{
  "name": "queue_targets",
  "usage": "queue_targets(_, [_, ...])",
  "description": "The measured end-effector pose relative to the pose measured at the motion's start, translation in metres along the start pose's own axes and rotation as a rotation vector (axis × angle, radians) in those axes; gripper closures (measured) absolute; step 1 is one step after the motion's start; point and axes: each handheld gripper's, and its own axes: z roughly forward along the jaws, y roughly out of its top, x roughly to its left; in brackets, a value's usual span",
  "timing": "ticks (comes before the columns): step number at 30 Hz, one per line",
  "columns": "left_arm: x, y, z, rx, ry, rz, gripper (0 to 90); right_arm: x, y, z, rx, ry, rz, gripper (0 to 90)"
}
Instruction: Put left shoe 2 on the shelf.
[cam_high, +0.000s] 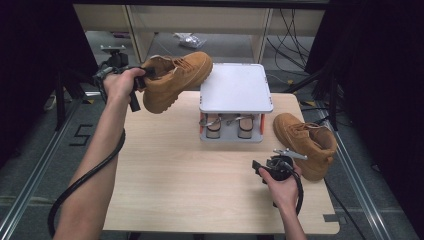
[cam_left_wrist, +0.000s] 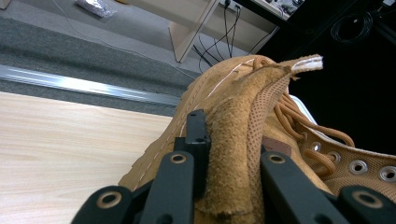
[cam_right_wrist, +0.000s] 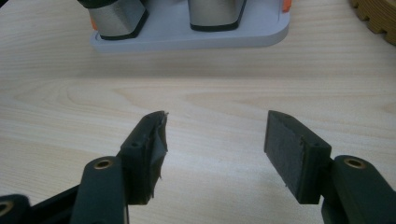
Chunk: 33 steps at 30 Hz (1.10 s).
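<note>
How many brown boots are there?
2. One boot is held up in the air by the left gripper, above the table's far left corner. The other boot sits on the table's right edge, beside the grey stand.

The left claw (cam_high: 145, 75) is holding one boot (cam_high: 175, 80) up in the air — its pads are pinching the boot's back edge. The rack (cam_high: 235, 95) is sitting just ahead of the right claw (cam_right_wrist: 215, 140), and the other boot (cam_high: 306, 142) is lying beside it — on the table (cam_high: 190, 185).
</note>
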Motion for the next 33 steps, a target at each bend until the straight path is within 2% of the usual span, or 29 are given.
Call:
queue_targets(6, [-0.007,0.001,0.007,0.010,-0.006,-0.001,80.2,0.000,0.000,0.000,0.001,-0.007,-0.002,39.9])
queue_targets(7, [-0.008,0.001,0.008,0.009,-0.006,0.000,80.1,-0.002,0.000,0.001,-0.009,-0.009,-0.017,39.9])
queue_targets(11, [-0.014,0.002,0.013,0.005,-0.017,-0.011,80.1,-0.001,0.000,0.001,0.000,-0.023,-0.004,39.9])
queue_targets(13, [-0.017,0.002,0.016,0.004,-0.021,-0.015,80.0,-0.001,0.000,0.001,0.000,-0.015,0.004,39.9])
queue_targets(16, [-0.022,0.002,0.020,0.014,-0.023,-0.007,80.0,-0.001,-0.001,0.002,-0.001,-0.008,-0.007,39.9])
queue_targets(23, [-0.034,0.003,0.029,0.025,-0.016,0.013,79.9,-0.002,0.000,0.000,-0.004,0.004,0.000,39.9])
queue_targets(25, [-0.038,0.003,0.031,0.027,-0.022,0.020,79.9,-0.003,0.000,0.001,-0.004,-0.015,-0.005,39.9])
queue_targets(28, [-0.042,0.004,0.033,0.030,-0.025,0.012,79.7,-0.003,0.000,-0.001,-0.001,0.003,0.004,39.9])
queue_targets(30, [-0.046,0.004,0.036,0.029,-0.026,0.015,79.7,-0.003,0.001,-0.002,0.005,-0.005,0.002,39.9])
queue_targets(31, [-0.047,0.004,0.037,0.029,-0.027,0.015,79.7,-0.004,0.001,0.000,-0.012,-0.011,-0.019,39.9])
queue_targets(33, [-0.051,0.004,0.039,0.031,-0.027,0.016,79.6,-0.004,0.001,-0.001,-0.010,-0.017,-0.014,39.9])
